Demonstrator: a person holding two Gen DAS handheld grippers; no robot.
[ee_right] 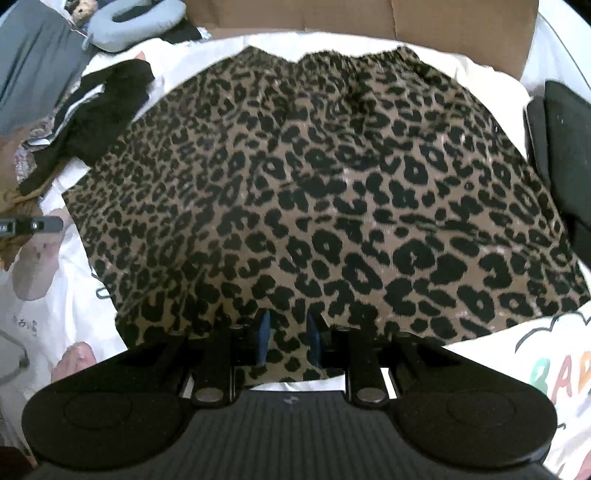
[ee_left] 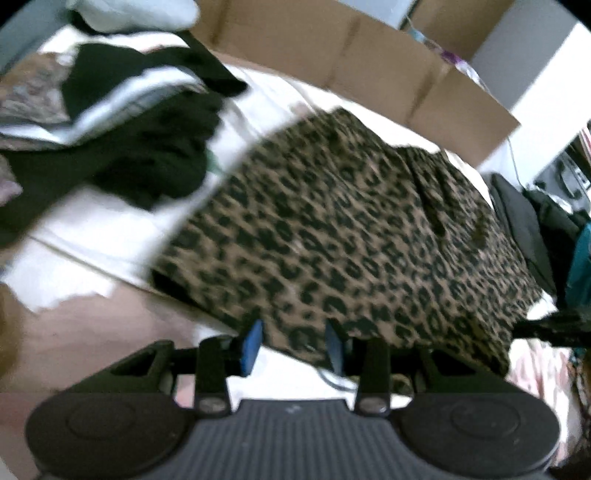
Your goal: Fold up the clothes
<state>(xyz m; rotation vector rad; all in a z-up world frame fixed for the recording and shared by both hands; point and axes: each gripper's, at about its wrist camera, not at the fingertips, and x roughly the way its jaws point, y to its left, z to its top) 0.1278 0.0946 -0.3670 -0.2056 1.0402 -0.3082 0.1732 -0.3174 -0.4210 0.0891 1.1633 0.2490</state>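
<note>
A leopard-print skirt (ee_right: pixel 314 192) lies spread flat on a white printed sheet (ee_right: pixel 48 306), its gathered waistband at the far side. In the left wrist view the skirt (ee_left: pixel 351 236) runs diagonally and the picture is blurred. My left gripper (ee_left: pixel 293 347) is open at the skirt's near edge, with the hem lying between its blue pads (ee_left: pixel 251 347). My right gripper (ee_right: pixel 288 339) is at the near hem, its jaws narrower but still apart, with leopard cloth showing in the gap.
A heap of black and white clothes (ee_left: pixel 140 147) sits left of the skirt. A cardboard box (ee_left: pixel 351 62) stands behind it. A black bag (ee_right: pixel 565 147) lies at the right and a grey neck pillow (ee_right: pixel 129 22) at the far left.
</note>
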